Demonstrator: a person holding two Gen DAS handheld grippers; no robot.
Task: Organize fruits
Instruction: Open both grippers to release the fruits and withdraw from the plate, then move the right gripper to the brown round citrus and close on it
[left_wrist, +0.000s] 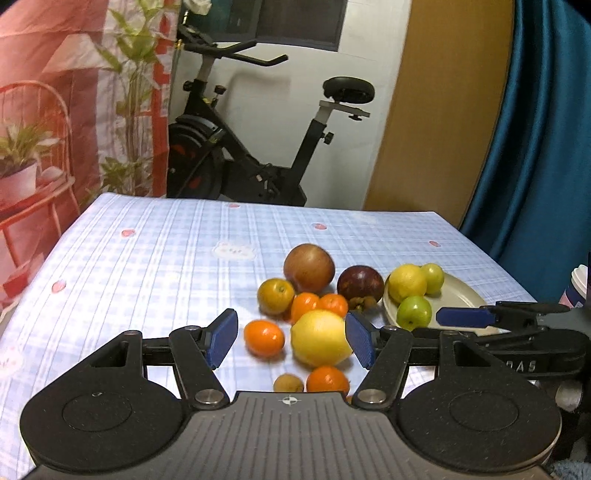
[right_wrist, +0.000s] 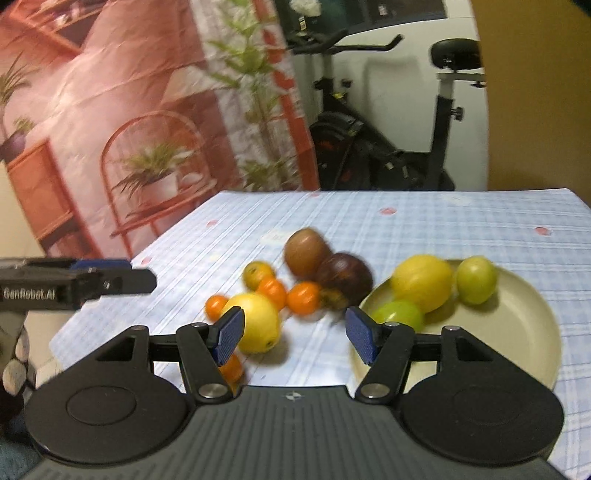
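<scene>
Hovering tilted down over loose fruit, left hand-held gripper (left_wrist: 291, 338) and right hand-held gripper (right_wrist: 293, 336), jaws apart, empty.

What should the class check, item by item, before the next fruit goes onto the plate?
1. Left tongs empty and open: ok.
2. Right tongs empty and open: ok.
3. Plate has free space: ok, it holds only a lemon and two green fruits.
4. Loose lemon within easy pick: ok, it lies near the left tongs, slightly right of their centre.
5. Neighbours clear of that lemon: not ok, oranges crowd it.
6. Two tongs clear of each other: cannot tell.
</scene>
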